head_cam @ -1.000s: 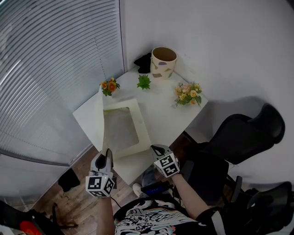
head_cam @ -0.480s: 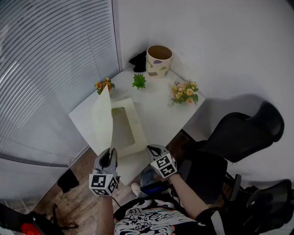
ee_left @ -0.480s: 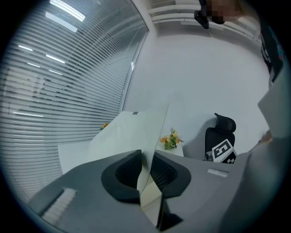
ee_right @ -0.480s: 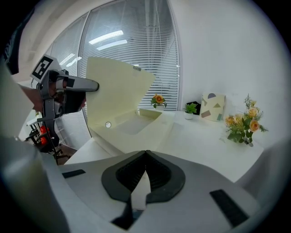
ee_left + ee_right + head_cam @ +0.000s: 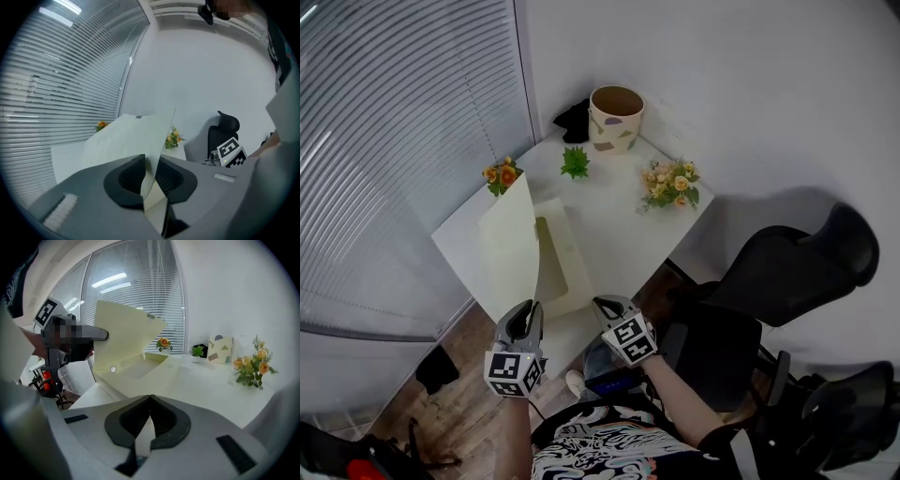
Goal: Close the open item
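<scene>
The white table (image 5: pixel 621 232) bears a pale box (image 5: pixel 577 272), patterned pot (image 5: pixel 615 118), green plant (image 5: pixel 575 162), orange flowers (image 5: pixel 501 174) and yellow flowers (image 5: pixel 667 184).

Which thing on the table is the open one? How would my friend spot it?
Look at the white table in the corner by the blinds. On its near side lies a flat, pale yellow box. Unlike the flowers and the spotty pot behind it, it is wide and thin, with its lid standing up like a book cover.
</scene>
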